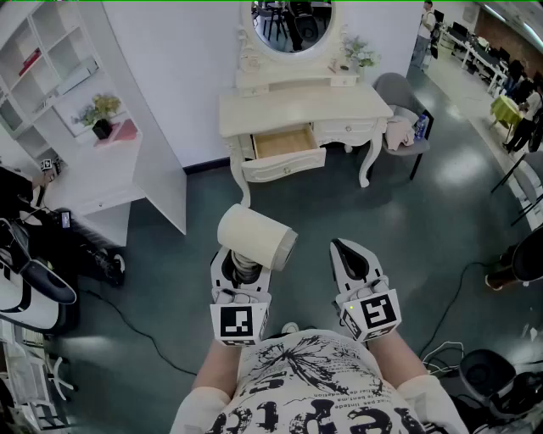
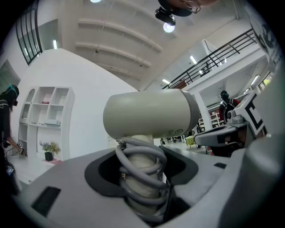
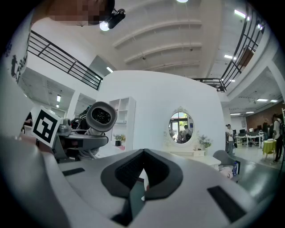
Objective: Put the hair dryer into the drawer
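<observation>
A cream hair dryer [image 1: 254, 237] stands upright in my left gripper [image 1: 242, 269], barrel on top. In the left gripper view its handle [image 2: 141, 176], wound round with its grey cord, sits between the jaws, which are shut on it. My right gripper [image 1: 348, 252] is beside it to the right, shut, with nothing between its jaws [image 3: 142, 171]. Both are held level in front of the person's body. The open wooden drawer [image 1: 285, 144] of the white dressing table [image 1: 335, 106] lies well ahead of them across the floor. From the right gripper view the dryer [image 3: 101, 116] shows at left.
An oval mirror [image 1: 292, 24] tops the dressing table. A grey chair [image 1: 405, 119] with clothes stands at its right. A white shelf unit [image 1: 81, 102] is at left, dark equipment [image 1: 34, 271] and cables on the floor nearby.
</observation>
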`<state>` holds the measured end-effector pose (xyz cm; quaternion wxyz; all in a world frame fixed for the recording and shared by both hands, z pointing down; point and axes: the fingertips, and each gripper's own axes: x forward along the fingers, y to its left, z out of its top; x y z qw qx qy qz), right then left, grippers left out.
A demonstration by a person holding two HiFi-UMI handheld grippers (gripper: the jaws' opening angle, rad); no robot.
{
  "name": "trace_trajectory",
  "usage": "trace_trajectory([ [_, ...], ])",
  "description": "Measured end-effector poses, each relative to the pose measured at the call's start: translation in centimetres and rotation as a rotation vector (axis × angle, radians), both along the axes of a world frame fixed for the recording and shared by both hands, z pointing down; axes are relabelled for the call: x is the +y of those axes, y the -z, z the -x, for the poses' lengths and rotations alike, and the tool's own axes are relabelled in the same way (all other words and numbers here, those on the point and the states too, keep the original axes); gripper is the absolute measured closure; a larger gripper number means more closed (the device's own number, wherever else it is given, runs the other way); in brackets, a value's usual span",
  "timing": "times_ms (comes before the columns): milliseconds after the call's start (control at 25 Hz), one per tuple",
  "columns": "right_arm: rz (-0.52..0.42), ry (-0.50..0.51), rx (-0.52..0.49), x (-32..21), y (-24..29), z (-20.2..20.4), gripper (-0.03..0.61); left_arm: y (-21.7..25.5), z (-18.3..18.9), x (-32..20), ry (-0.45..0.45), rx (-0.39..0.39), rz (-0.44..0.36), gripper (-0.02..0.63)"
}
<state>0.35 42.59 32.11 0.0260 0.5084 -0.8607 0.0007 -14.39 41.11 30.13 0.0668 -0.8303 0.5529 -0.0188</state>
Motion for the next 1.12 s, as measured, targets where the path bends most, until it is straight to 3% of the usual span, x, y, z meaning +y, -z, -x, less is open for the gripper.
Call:
trace_trajectory([
  [880, 0.053, -0.032, 0.013, -5.2, -3.5, 3.7, 0.561, -3.1, 4.5, -4.7, 0.007, 0.040, 0.049, 0.365],
  [1120, 0.072, 0.008, 0.014, -9.0, -3.9, 3.8, 0.561, -3.9, 4.8, -8.1, 0.046, 0.009, 0.074, 0.365],
])
